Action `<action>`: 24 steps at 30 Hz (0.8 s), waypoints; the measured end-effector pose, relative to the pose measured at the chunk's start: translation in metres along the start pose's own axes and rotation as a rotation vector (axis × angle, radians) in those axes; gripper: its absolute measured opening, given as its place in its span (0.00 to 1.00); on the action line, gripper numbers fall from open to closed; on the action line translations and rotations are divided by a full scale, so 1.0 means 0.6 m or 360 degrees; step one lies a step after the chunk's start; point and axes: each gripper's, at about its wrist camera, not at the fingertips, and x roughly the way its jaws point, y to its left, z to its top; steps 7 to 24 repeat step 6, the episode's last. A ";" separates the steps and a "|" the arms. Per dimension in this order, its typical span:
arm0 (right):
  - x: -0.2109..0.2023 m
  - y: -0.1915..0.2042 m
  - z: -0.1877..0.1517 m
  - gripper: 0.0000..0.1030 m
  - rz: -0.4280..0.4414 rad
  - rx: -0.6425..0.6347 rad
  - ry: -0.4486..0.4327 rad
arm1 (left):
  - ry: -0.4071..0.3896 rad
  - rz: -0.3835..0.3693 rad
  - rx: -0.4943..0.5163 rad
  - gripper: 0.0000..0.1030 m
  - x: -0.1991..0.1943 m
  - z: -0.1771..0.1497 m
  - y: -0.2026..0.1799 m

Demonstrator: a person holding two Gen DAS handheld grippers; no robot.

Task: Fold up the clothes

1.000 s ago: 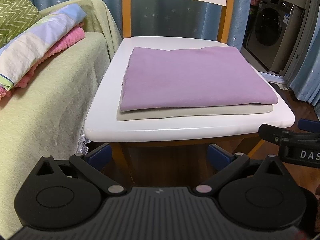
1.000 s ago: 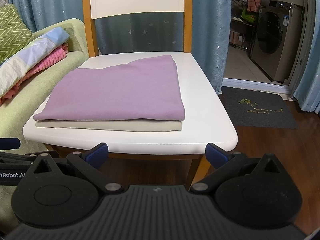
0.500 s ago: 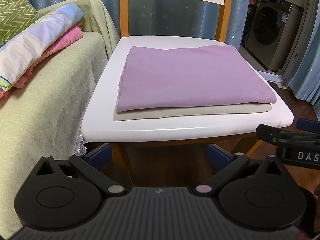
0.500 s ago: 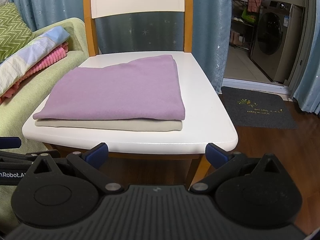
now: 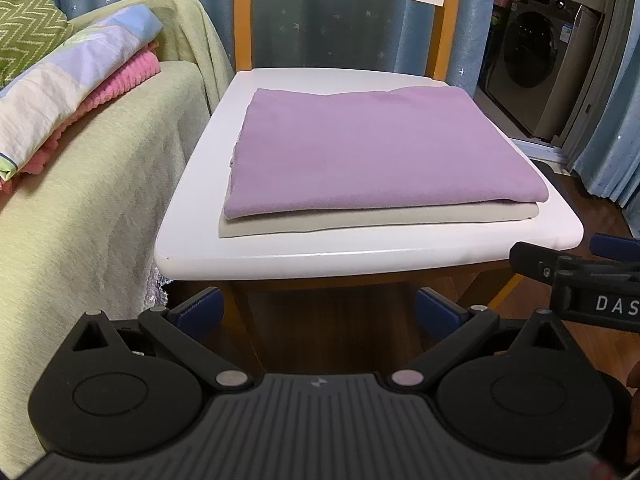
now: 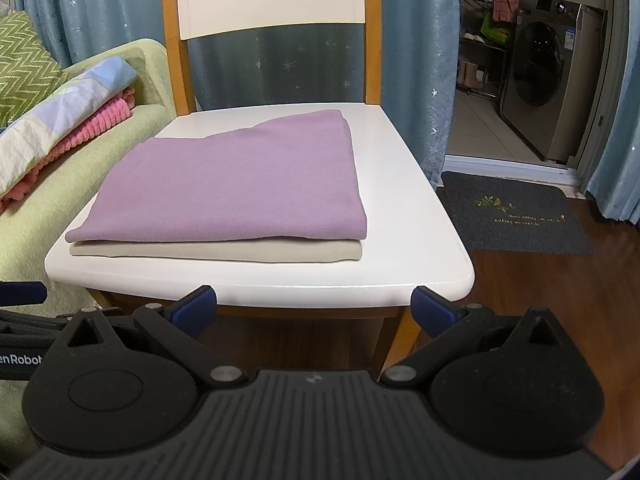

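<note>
A folded purple cloth (image 5: 372,148) lies flat on a folded beige cloth (image 5: 380,220) on the white seat of a wooden chair (image 5: 360,256). The same stack shows in the right wrist view, purple cloth (image 6: 240,184) over beige cloth (image 6: 216,249) on the chair seat (image 6: 412,220). My left gripper (image 5: 318,310) is open and empty, held low in front of the seat's front edge. My right gripper (image 6: 314,306) is open and empty, also just below the front edge. Neither touches the cloths.
A sofa with a green cover (image 5: 80,184) stands left of the chair, with folded pink and patchwork blankets (image 5: 76,80) on it. Blue curtains hang behind. A washing machine (image 6: 548,88) and a dark doormat (image 6: 516,216) on the wooden floor are to the right.
Both grippers have drifted slightly, so the chair sits a little differently in each view. The cloth stack has not moved and both grippers stay open.
</note>
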 end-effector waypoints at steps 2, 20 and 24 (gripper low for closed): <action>-0.001 0.000 0.000 0.99 -0.0001 0.0001 0.0000 | -0.0006 -0.0004 0.0001 0.99 0.000 -0.001 0.000; -0.002 0.000 0.000 0.99 -0.0002 0.0003 0.0000 | -0.0028 -0.0015 -0.0009 0.99 -0.001 0.000 0.000; -0.002 0.000 0.000 0.99 -0.0002 0.0003 0.0000 | -0.0028 -0.0015 -0.0009 0.99 -0.001 0.000 0.000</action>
